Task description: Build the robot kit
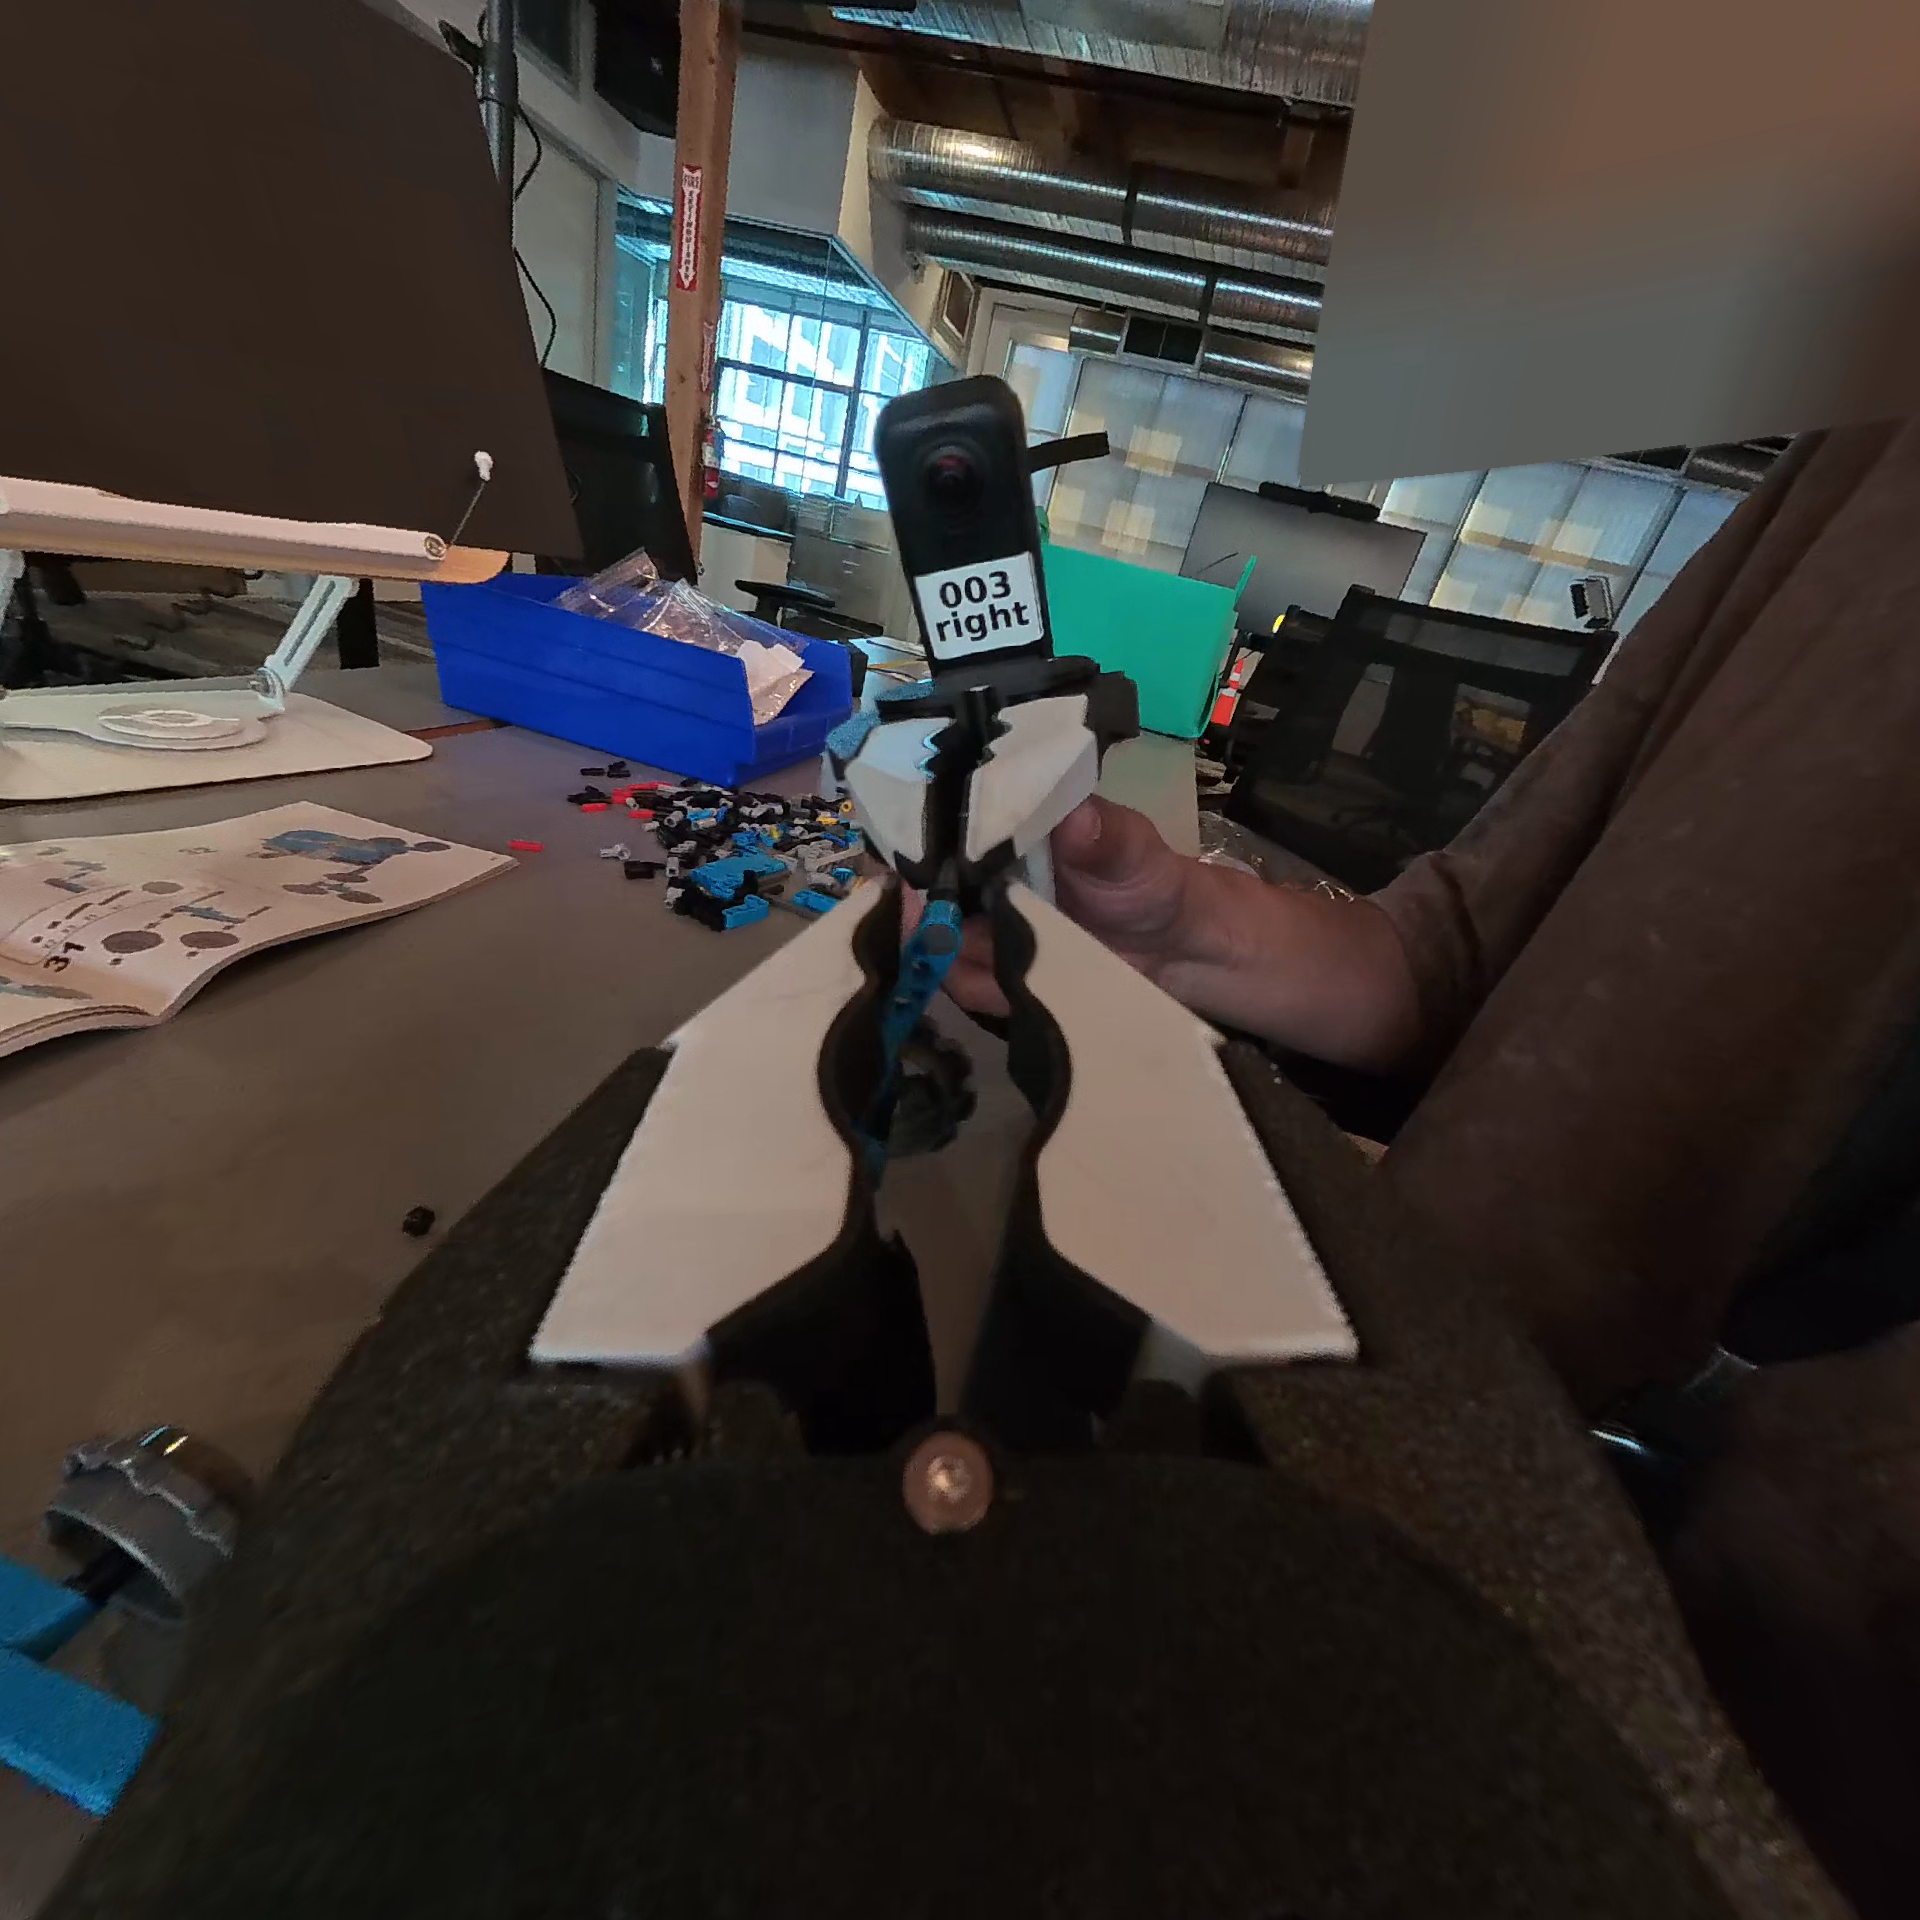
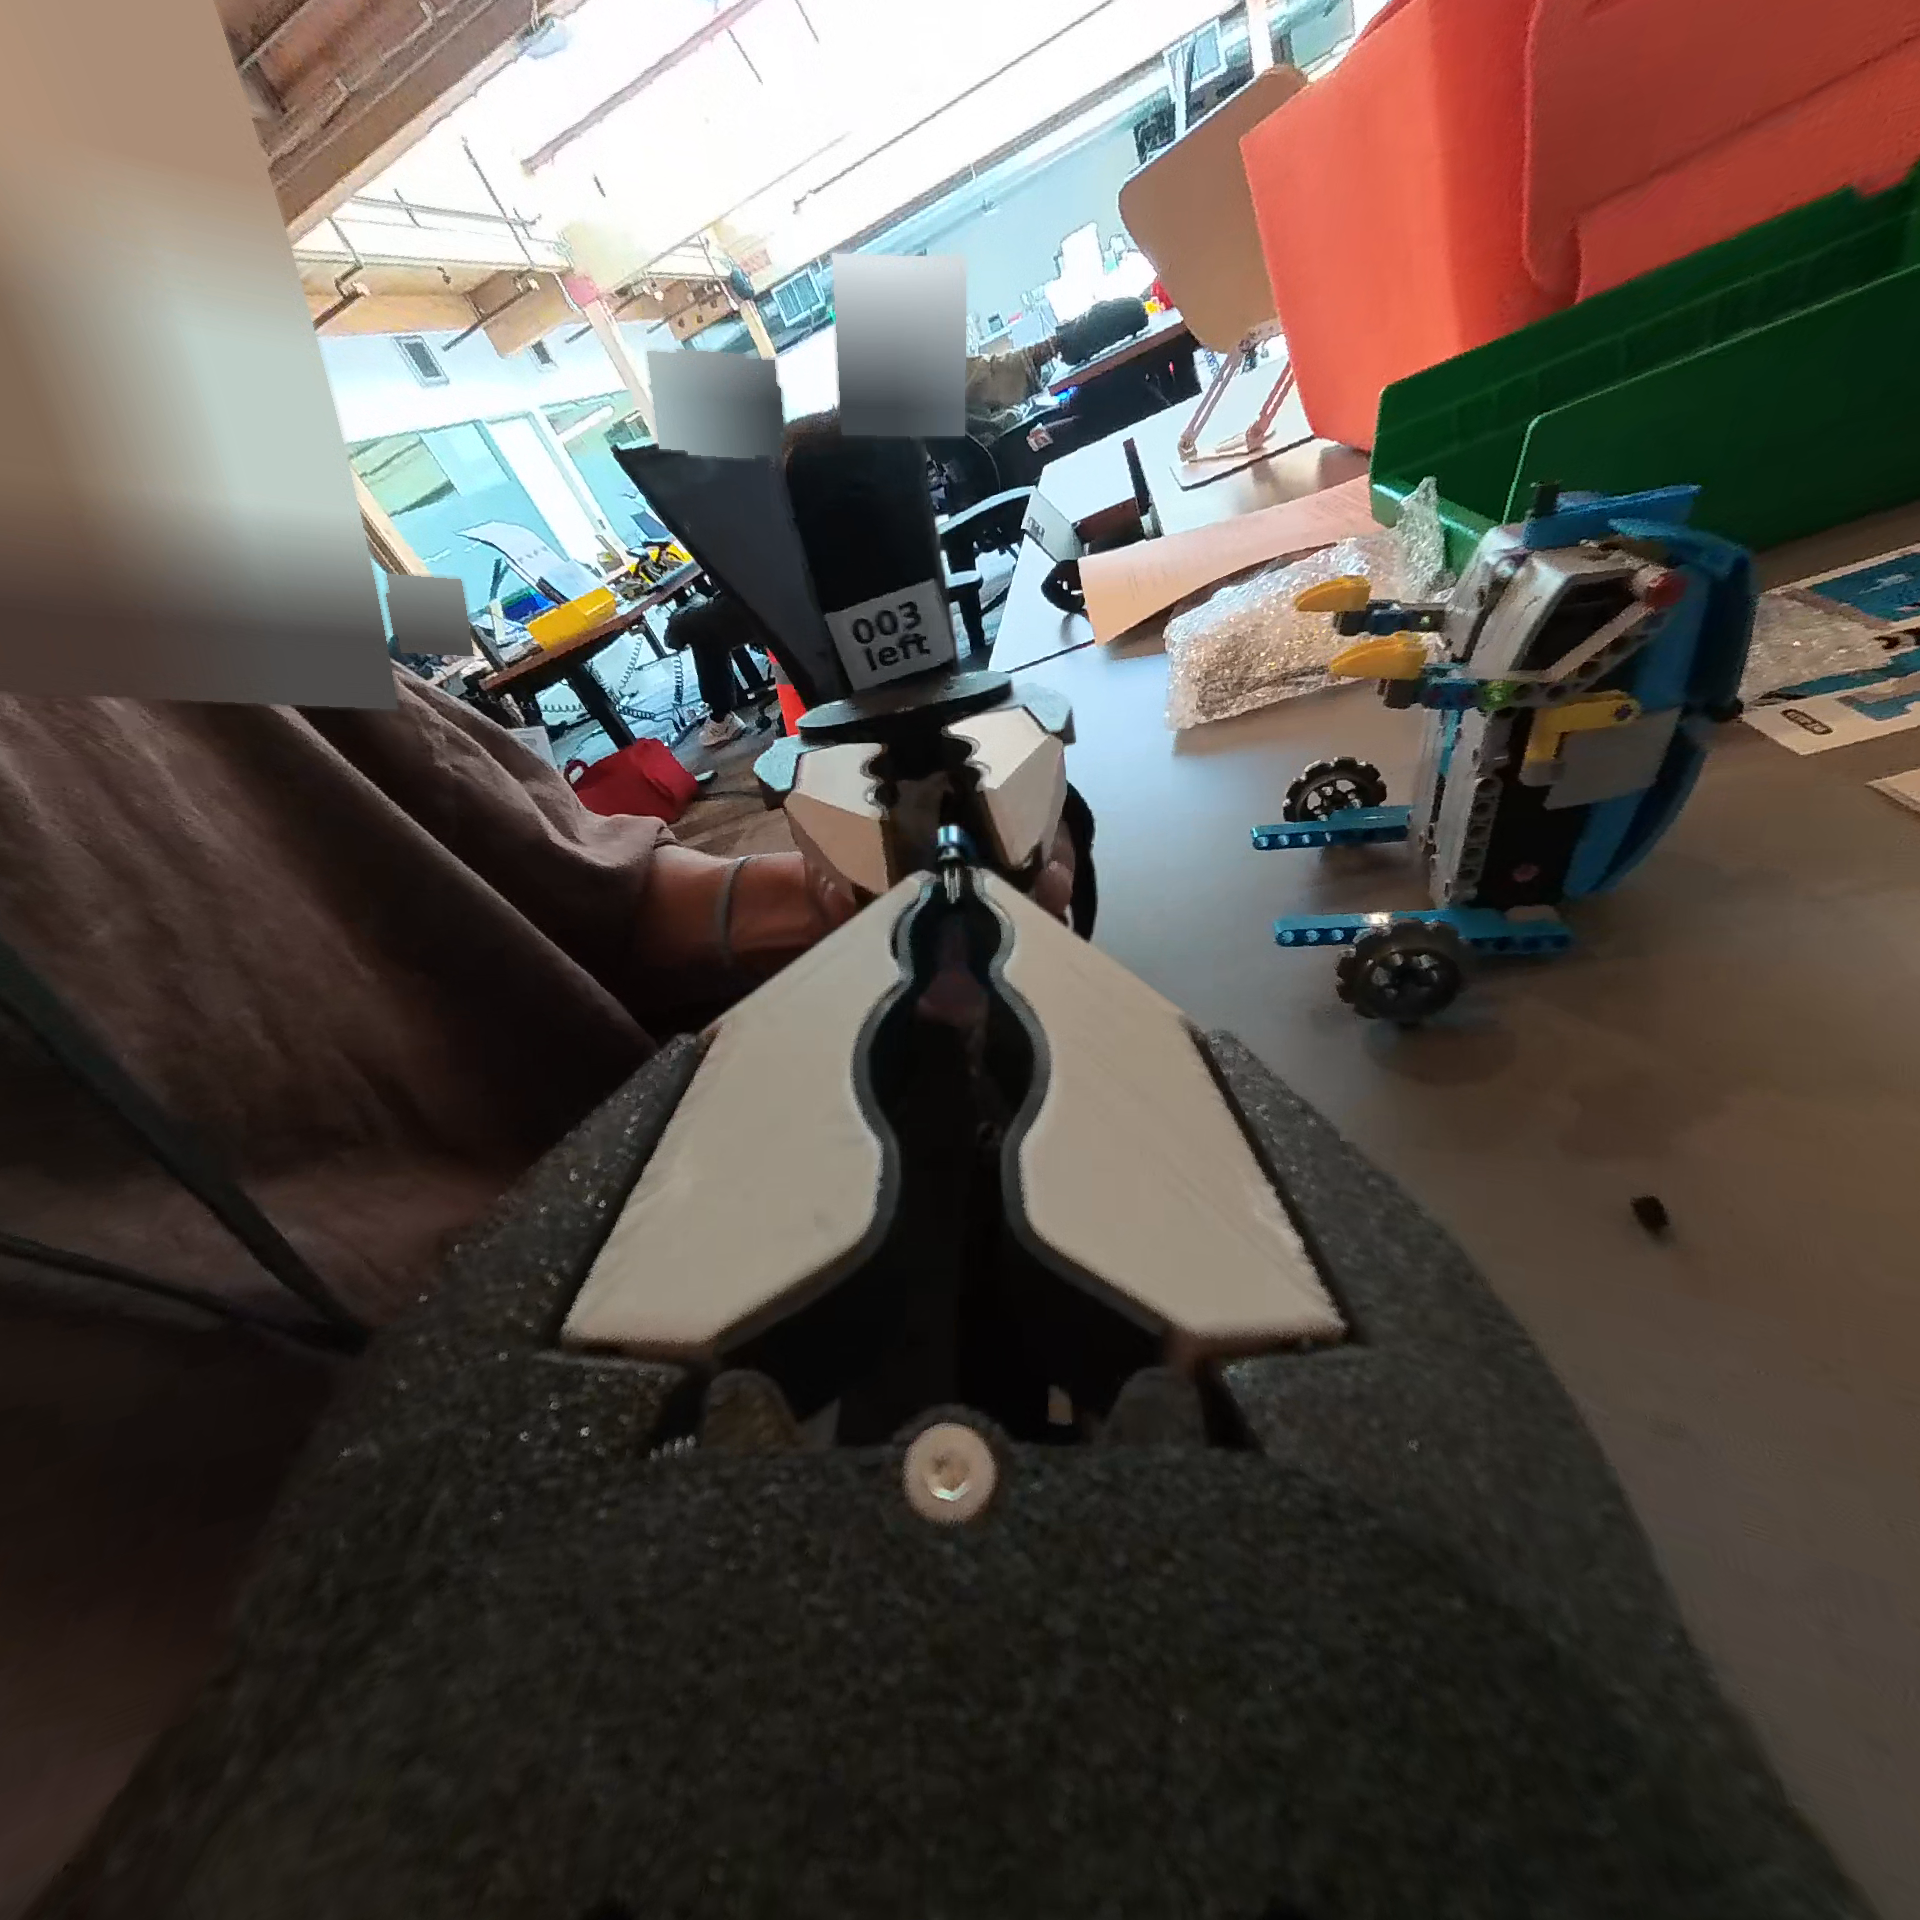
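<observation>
While both grippers meet tip to tip above the grey table (image 1: pixel 312 1122), the left gripper (image 1: pixel 940 914) has its jaws nearly closed, pinching a blue beam (image 1: pixel 920 971) with a dark wheel (image 1: pixel 935 1091) under it. Right gripper (image 2: pixel 948 883): jaws closed on a thin black axle (image 2: pixel 950 871), probably entering the beam; contact unclear. Toy vehicle (image 2: pixel 1558 727) lies on its side. Blue bin (image 1: pixel 623 665), instruction booklet (image 1: pixel 208 904), loose parts (image 1: pixel 727 842) beyond.

Two wrist cameras face each other at close range low over the grey surface (image 1: pixel 312 1091): the left looks along its white-fingered hand-held gripper (image 1: pixel 940 914) at the right hand-held gripper (image 1: pixel 971 821); both share the small blue toy beam (image 1: pixel 914 977) between them.
</observation>
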